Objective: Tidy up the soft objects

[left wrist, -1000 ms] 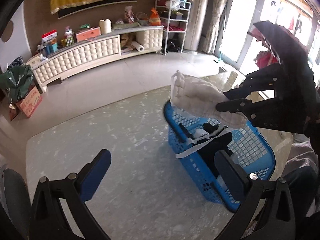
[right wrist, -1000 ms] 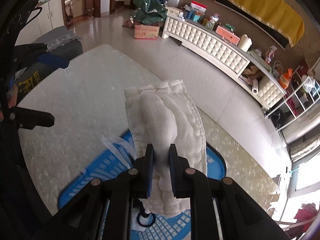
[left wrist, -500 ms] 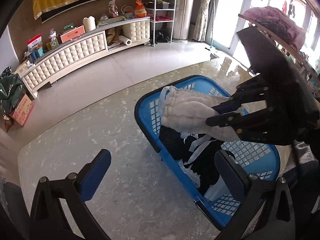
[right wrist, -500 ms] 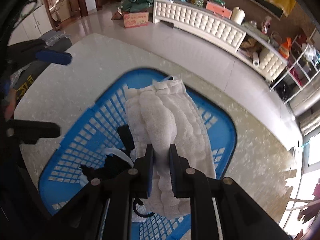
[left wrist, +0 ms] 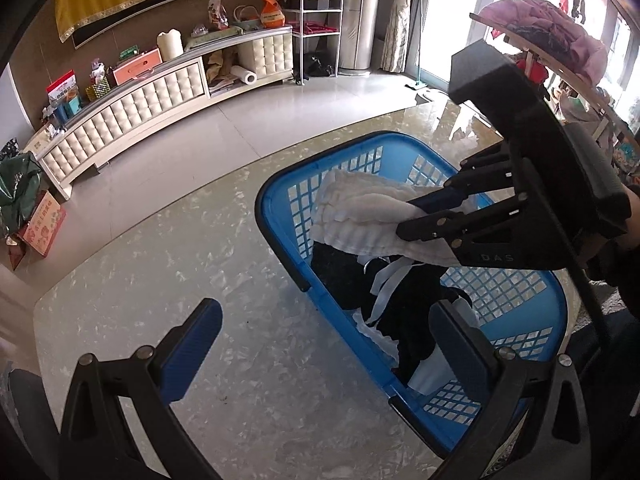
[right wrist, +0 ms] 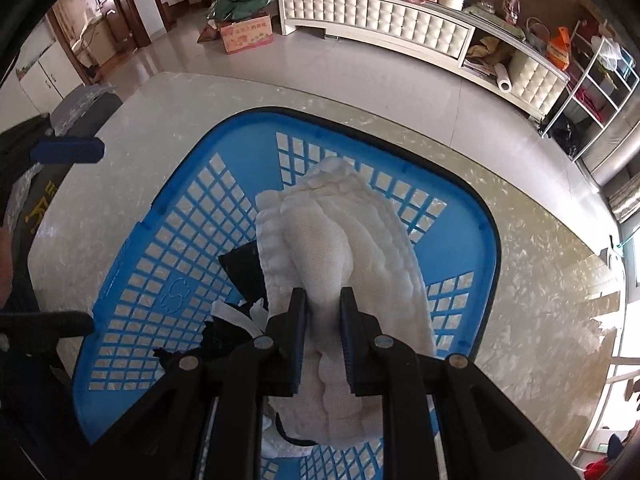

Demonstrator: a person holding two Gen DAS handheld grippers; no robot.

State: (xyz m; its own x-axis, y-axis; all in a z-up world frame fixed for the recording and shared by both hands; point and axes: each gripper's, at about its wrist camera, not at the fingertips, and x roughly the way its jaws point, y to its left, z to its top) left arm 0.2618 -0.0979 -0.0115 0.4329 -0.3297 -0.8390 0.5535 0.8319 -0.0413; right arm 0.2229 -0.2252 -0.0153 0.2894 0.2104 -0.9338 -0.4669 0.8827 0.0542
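In the left wrist view, the left gripper [left wrist: 324, 344] is seen with its blue-padded fingers [left wrist: 192, 354] wide apart and empty over the speckled marble table [left wrist: 160, 264]; beyond them stands a blue lattice basket [left wrist: 516, 288] of dark clothes [left wrist: 404, 300].

In the right wrist view, a folded, ribbed white cloth [right wrist: 340, 248] is pinched between the fingers of the steeply down-pointed right gripper [right wrist: 323, 312], whose jaws are opening, over the basket; a tiled floor [right wrist: 360, 64] and a tufted cream cabinet [right wrist: 384, 28] lie beyond.

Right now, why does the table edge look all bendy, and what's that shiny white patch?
Left wrist view: the fisheye lens curves the table edge; window glare whitens its far corner. Right wrist view: the basket rim bulges likewise; the towel stays sharp.
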